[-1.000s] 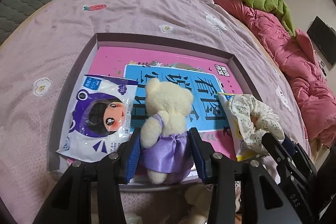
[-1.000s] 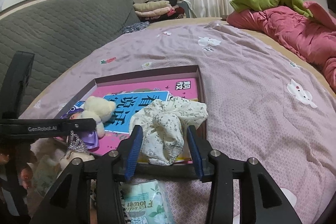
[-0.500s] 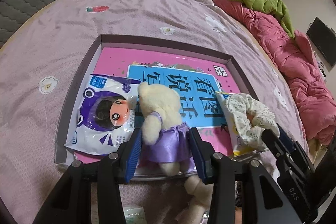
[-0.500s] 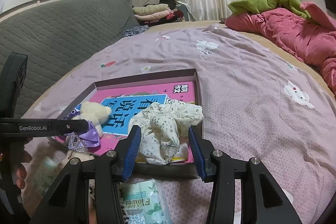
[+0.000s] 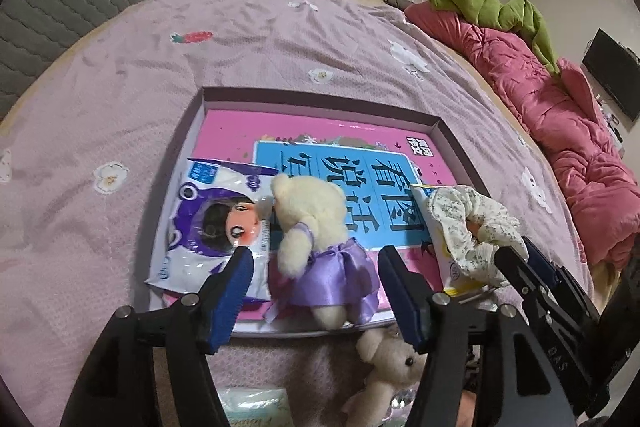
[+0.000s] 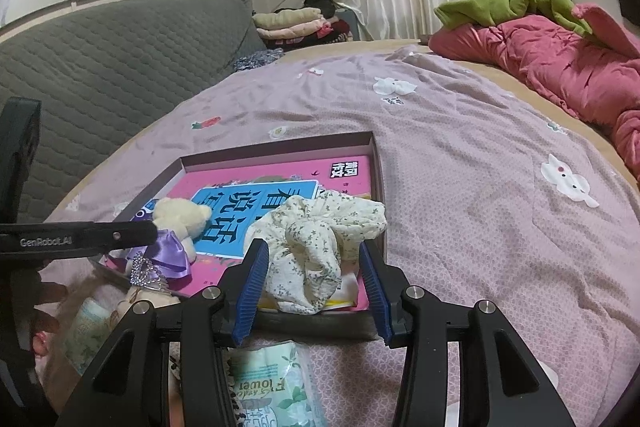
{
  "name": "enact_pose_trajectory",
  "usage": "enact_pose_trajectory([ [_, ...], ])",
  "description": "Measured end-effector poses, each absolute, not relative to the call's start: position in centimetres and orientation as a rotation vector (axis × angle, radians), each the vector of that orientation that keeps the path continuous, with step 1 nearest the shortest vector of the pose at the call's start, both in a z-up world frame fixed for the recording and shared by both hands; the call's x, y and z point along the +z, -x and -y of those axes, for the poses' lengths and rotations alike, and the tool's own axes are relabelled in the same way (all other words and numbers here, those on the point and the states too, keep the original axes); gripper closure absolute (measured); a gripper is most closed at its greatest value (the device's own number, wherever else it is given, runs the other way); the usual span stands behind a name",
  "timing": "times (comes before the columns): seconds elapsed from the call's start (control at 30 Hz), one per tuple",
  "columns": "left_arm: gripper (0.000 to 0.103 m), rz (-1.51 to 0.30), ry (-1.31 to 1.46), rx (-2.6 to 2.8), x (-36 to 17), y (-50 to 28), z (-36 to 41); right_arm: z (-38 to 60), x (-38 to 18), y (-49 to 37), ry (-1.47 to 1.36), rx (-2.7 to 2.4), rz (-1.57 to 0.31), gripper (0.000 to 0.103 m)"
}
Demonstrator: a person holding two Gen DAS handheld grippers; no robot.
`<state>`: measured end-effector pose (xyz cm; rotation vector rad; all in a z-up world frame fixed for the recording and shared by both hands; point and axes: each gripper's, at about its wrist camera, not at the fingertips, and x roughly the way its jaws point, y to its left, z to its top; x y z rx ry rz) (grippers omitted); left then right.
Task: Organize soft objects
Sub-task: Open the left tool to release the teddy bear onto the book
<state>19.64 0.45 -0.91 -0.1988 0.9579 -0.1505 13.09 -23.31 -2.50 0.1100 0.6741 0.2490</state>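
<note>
Left wrist view: a shallow box (image 5: 448, 137) lies on the pink bedspread (image 5: 120, 99); its floor is covered by a pink and blue book (image 5: 360, 167).
Box contents: a white and purple packet (image 5: 200, 227) at the left, a cream teddy bear (image 5: 316, 227) in a purple dress in the middle, a floral scrunchie (image 5: 468, 223) at the right on a yellow-edged packet (image 5: 444, 251).
Teddy bear direction: it lies on the book, the long axis running from the near box edge toward the far one, the head away from the camera and leaning to the left, the feet at the near rim.
Left gripper (image 5: 316, 291): the jaws are opening; the bear is between them, and the blue pads do not press on it.
Right gripper (image 6: 312, 283): the jaws stand on both sides of the scrunchie (image 6: 320, 239); I cannot tell if the pads press on it.
Outside the box: a second small bear (image 5: 384, 367) and a tissue pack (image 6: 272, 387) lie on the bedspread just before the near rim.
</note>
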Motion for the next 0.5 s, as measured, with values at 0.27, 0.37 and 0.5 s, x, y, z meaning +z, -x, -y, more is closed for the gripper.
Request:
enact_pose_trajectory([
  [0.27,0.039,-0.929,0.193,-0.126,0.2,-18.1,-1.4,23.4,-2.2,-12.9,-0.115,0.252,-0.659,0.043],
  [0.37,0.039,-0.918,0.194,-0.119,0.5,-17.4,-1.8,23.5,-2.1,-12.8,-0.117,0.256,-0.651,0.042],
  [0.5,0.038,-0.920,0.197,-0.104,0.6,-16.4,-2.4,24.1,-2.0,-12.5,-0.137,0.249,-0.639,0.037],
])
